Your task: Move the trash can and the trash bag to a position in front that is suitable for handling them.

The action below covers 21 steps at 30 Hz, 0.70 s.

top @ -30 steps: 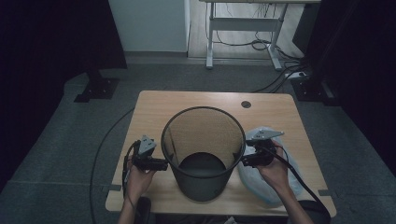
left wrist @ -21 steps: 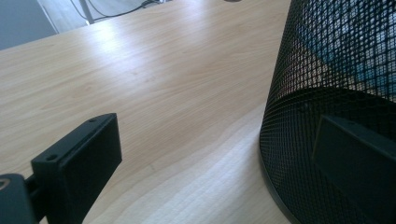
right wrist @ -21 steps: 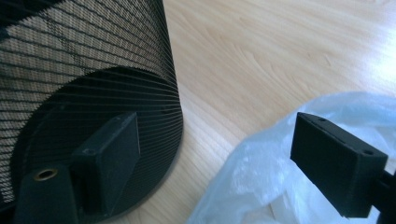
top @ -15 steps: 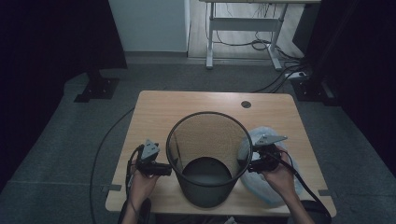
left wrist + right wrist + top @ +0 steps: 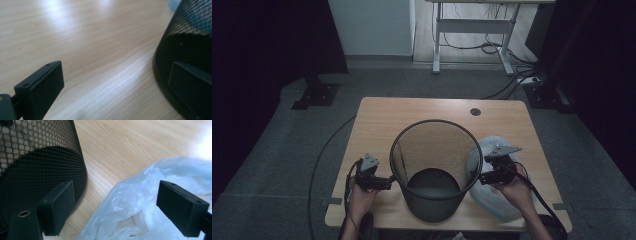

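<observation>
A black mesh wastebasket (image 5: 434,170) stands upright and empty near the front of the wooden table (image 5: 432,110). My left gripper (image 5: 388,182) lies low at the basket's left side, its jaws wide open. In the left gripper view the left gripper (image 5: 115,87) has bare wood between its jaws, and one jaw overlaps the basket's base (image 5: 190,37). My right gripper (image 5: 481,177) is at the basket's right side, open. In the right gripper view the right gripper (image 5: 120,207) hovers over a crumpled clear plastic bag (image 5: 140,202), with the basket (image 5: 37,157) beside one jaw.
The plastic bag (image 5: 497,205) spreads over the table's front right corner. A round cable hole (image 5: 475,111) sits at the back right of the table. On the floor beyond stand a desk frame (image 5: 472,30) and loose cables (image 5: 517,75).
The basket has shifted slightly right and toward the front edge. My left gripper has sunk lower beside it. The right gripper has stayed nearly where it was.
</observation>
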Available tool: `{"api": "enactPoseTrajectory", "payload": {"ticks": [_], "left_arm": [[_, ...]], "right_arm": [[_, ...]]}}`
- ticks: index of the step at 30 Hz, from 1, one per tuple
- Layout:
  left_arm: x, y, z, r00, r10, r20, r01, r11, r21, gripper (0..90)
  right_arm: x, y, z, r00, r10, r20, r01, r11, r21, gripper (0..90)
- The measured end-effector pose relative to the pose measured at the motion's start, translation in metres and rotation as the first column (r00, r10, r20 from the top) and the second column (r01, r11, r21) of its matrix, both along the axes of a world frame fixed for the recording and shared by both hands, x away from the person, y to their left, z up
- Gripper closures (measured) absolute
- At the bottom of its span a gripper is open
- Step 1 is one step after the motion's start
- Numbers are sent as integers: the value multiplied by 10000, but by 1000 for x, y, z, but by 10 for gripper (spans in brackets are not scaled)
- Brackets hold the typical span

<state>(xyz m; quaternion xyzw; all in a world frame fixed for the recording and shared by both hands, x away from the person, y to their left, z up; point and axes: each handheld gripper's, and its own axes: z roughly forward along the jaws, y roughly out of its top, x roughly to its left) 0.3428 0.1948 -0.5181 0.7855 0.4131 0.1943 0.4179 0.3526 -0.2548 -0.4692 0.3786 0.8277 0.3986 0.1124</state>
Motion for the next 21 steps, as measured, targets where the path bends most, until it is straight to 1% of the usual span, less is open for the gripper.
{"api": "enactPoseTrajectory", "payload": {"ticks": [1,2,3,5,7,8,13,19,21], "left_arm": [[0,1,-1,10000,6,-44,-6,10000,30,0],[1,2,-4,9999,32,-108,-31,10000,34,0],[1,3,-5,9999,49,-148,-49,10000,15,0],[1,5,-7,9997,50,-221,-49,10000,43,0],[2,5,-10,9995,51,-307,-49,10000,58,0],[2,5,-11,9994,35,-346,-32,9999,99,0],[4,3,-17,9986,-30,-524,47,9995,320,0],[4,1,-19,9979,-66,-638,91,9992,393,0],[5,1,-21,9975,-71,-701,102,9990,434,0]], "right_arm": [[1,-3,-1,9996,42,-290,-37,9999,161,150],[2,-5,-2,9991,148,-402,-138,9996,263,156],[2,-8,-4,9989,276,-368,-264,9991,327,169],[2,-15,-6,9994,255,-255,-249,9994,232,177],[2,-20,-8,9997,73,-217,-71,9999,88,174],[2,-25,-9,9999,-54,-121,54,10000,-39,170],[3,-44,-15,9979,-646,43,647,9975,-275,154],[10,-59,-30,9935,-1137,-110,1129,9918,-595,152],[15,-63,-38,9913,-1293,-250,1273,9893,-711,153]]}}
